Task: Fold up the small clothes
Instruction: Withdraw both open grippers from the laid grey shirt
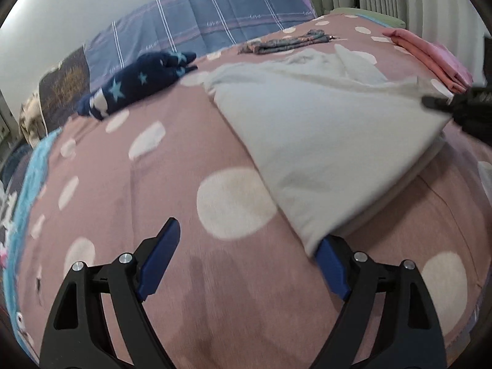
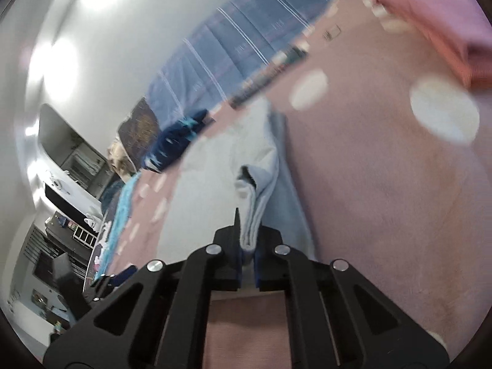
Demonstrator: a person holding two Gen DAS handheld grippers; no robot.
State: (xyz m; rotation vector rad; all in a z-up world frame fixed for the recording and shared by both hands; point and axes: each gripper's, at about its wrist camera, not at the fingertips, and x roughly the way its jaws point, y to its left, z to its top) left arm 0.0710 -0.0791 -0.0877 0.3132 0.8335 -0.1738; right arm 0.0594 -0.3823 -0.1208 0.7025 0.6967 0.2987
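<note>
Left gripper gapes at the white garment's near corner over bare polka-dot bedspread, while right gripper pinches its far edge

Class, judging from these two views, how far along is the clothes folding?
Done: folded pink garments stacked at the bed's far edge. In hand: the right gripper is shut on the white garment; the open left gripper sits at its near corner. Left: finishing it, then the navy star-print garment.

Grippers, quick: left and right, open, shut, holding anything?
Left gripper: open, empty, at the white garment's near corner.
Right gripper: shut on the white garment's folded edge.
</note>
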